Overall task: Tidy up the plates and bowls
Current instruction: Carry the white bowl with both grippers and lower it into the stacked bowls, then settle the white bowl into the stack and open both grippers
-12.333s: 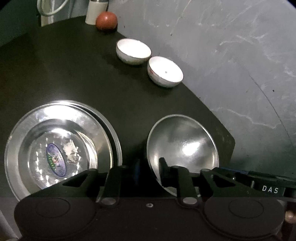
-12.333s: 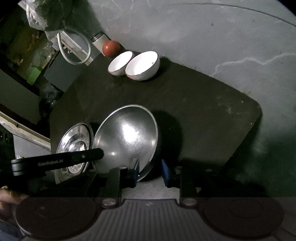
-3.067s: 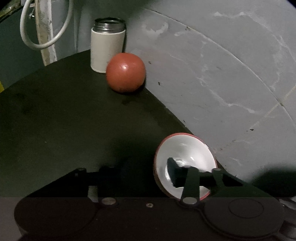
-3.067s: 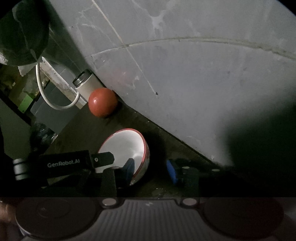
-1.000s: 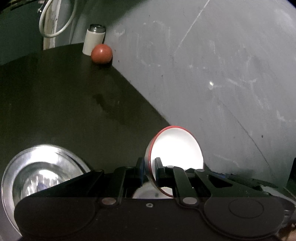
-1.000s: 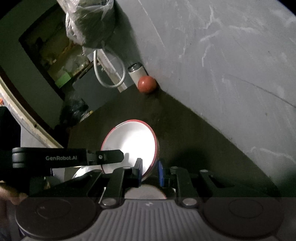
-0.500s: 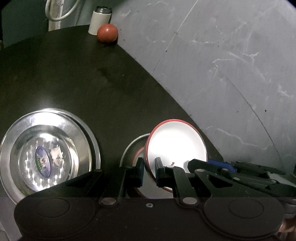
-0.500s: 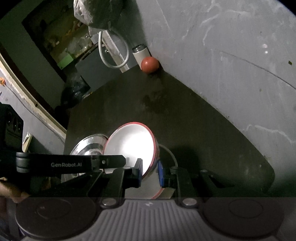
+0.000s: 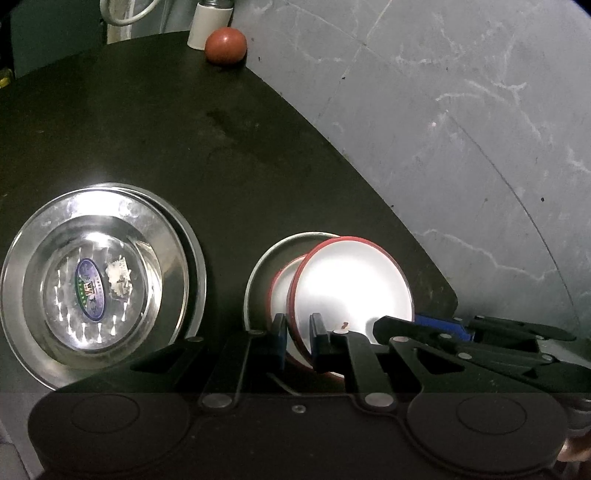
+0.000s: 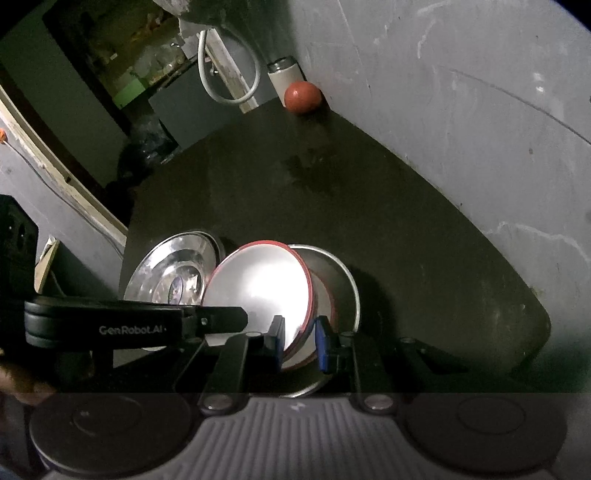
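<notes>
Step in hand: nesting a white bowl (image 9: 351, 280) with a red rim into a second white bowl (image 9: 282, 284), which already sits inside a steel bowl (image 9: 258, 269).
Left gripper (image 9: 297, 341): nearly closed, pinching the near rim of the top white bowl, one finger inside and one outside.
Right gripper (image 10: 299, 343): nearly closed on the rim of the same bowl, gripping it from the opposite side.
Held bowl: tilted, its mouth turned up and toward the wall (image 9: 461, 110); whether it rests on the bowl below or hangs just over it cannot be told.
Bowl stack: near the table (image 9: 184, 147) corner closest to the grippers, along the wall edge.
Steel plates (image 9: 99, 280): stacked on the table just beside the bowl stack, farther from the wall, apart from it.
Red ball (image 9: 225, 46) and white canister (image 9: 207, 24): at the far table corner against the wall, well apart from the dishes.
Next move, as judged: level the held bowl and lower it until it seats squarely in the bowl below, then open both grippers and draw them clear without dragging the stack.
Risk, as judged: uneven release could tip the bowl against the steel rim.
</notes>
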Motion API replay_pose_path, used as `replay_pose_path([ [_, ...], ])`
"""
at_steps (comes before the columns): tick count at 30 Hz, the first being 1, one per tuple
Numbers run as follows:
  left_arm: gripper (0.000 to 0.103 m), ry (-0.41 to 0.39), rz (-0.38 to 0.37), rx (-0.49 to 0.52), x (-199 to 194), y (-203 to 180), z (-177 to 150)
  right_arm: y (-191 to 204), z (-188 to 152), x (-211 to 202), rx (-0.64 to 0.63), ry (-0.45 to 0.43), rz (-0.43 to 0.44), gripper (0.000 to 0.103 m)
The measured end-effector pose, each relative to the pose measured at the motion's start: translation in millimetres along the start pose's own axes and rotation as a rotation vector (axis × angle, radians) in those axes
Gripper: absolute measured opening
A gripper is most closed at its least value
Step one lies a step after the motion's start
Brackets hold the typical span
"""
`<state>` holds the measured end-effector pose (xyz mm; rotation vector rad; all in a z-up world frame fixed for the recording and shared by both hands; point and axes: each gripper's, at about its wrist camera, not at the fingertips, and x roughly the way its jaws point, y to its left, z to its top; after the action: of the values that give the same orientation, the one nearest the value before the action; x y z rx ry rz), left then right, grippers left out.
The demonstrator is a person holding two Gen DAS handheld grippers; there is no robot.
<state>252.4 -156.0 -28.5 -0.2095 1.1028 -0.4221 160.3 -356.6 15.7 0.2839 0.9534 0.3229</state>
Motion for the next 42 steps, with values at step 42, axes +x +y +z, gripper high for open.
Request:
replay_pose_path([
  [42, 0.016, 0.021, 0.031, -0.005, 10, -6, 1, -1, 5, 7, -0.024, 0.051, -0.035, 0.021],
])
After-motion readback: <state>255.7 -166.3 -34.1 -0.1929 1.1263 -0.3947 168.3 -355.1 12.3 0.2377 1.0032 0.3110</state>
